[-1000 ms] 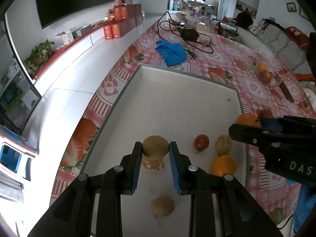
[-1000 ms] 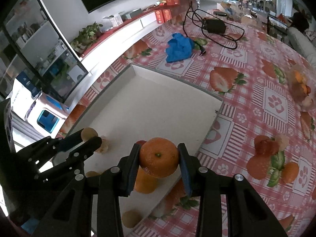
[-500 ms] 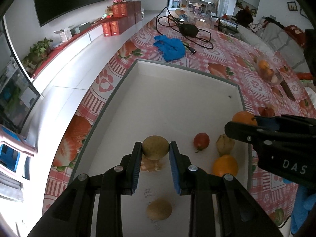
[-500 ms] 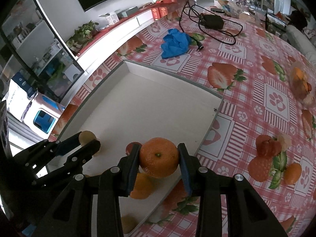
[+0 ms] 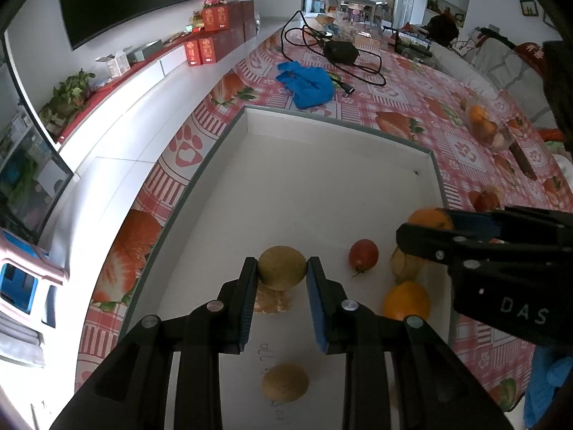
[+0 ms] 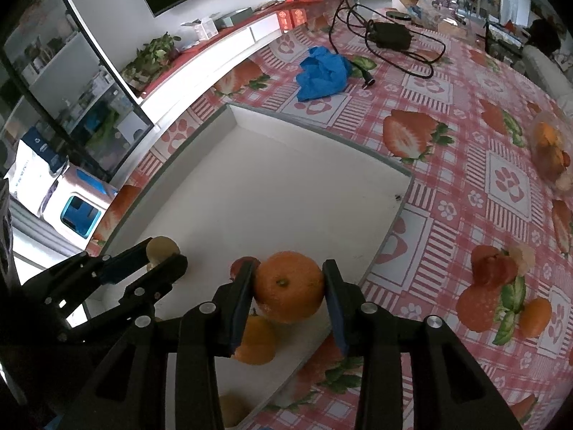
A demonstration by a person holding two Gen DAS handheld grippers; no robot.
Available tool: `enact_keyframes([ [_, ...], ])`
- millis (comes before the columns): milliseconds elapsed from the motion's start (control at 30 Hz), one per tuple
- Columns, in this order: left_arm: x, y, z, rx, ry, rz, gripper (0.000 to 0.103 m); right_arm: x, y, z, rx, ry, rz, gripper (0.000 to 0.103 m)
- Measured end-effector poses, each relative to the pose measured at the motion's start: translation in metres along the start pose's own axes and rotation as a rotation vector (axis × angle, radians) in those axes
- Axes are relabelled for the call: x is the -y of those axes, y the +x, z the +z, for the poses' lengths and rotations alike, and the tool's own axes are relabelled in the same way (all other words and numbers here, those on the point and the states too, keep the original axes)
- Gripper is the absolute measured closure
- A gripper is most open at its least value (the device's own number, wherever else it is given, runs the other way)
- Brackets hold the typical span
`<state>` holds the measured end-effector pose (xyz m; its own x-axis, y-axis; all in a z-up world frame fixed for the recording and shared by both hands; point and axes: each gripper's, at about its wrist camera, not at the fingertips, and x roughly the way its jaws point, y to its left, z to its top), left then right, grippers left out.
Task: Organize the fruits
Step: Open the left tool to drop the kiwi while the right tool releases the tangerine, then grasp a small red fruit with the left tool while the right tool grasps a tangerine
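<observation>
A shallow white tray (image 5: 340, 120) lies on the strawberry-print tablecloth. My left gripper (image 5: 282, 268) is shut on a brown kiwi (image 5: 282, 267), held just above peeled citrus segments (image 5: 270, 299) in the tray. My right gripper (image 6: 288, 281) is shut on an orange (image 6: 288, 286), which hangs over the tray's near right edge (image 6: 390, 229). On the tray floor lie a second kiwi (image 5: 284, 381), a small red fruit (image 5: 363, 253), a yellowish fruit (image 5: 406, 265) and another orange (image 5: 406, 301). Each gripper shows in the other's view: the right gripper (image 5: 429, 229) and the left gripper (image 6: 161, 254).
Beyond the tray sit a crumpled blue cloth (image 5: 308, 84) and a black adapter with cables (image 5: 340, 50). A clear bowl of fruit (image 5: 485, 127) stands far right. The table's left edge (image 5: 200, 107) drops to a white floor and low cabinet.
Both views have drifted only slightly. Each gripper still holds its fruit, and the fruits in the tray have not moved.
</observation>
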<state>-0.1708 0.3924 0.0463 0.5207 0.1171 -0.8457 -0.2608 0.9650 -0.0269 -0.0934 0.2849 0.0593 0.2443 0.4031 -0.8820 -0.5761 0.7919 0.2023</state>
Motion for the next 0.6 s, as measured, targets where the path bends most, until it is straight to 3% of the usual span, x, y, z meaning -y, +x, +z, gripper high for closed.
enact_keyframes([
  [67, 0.001, 0.000, 0.000, 0.000, 0.002, 0.001, 0.069, -0.001, 0.000, 0.001, 0.000, 0.004, 0.009, 0.051],
  [133, 0.001, -0.001, 0.000, 0.004, -0.001, 0.009, 0.046, -0.001, -0.003, 0.002, 0.009, 0.011, 0.018, 0.025],
  [233, 0.001, -0.007, 0.000, 0.031, -0.009, 0.015, 0.031, -0.002, -0.009, 0.002, 0.028, 0.009, 0.013, 0.024],
  [400, 0.007, -0.023, 0.006, 0.048, 0.000, 0.002, 0.030, 0.014, -0.025, -0.004, 0.055, 0.044, -0.002, 0.022],
  [433, 0.009, -0.026, 0.007, 0.052, 0.005, 0.000, 0.029, 0.018, -0.029, -0.005, 0.059, 0.051, -0.008, 0.004],
  [467, 0.014, -0.030, 0.009, 0.059, 0.015, -0.004, 0.029, 0.023, -0.033, -0.008, 0.066, 0.062, -0.021, 0.000],
  [600, 0.034, -0.043, 0.017, 0.085, 0.061, -0.025, 0.027, 0.051, -0.058, -0.020, 0.119, 0.094, -0.072, 0.000],
])
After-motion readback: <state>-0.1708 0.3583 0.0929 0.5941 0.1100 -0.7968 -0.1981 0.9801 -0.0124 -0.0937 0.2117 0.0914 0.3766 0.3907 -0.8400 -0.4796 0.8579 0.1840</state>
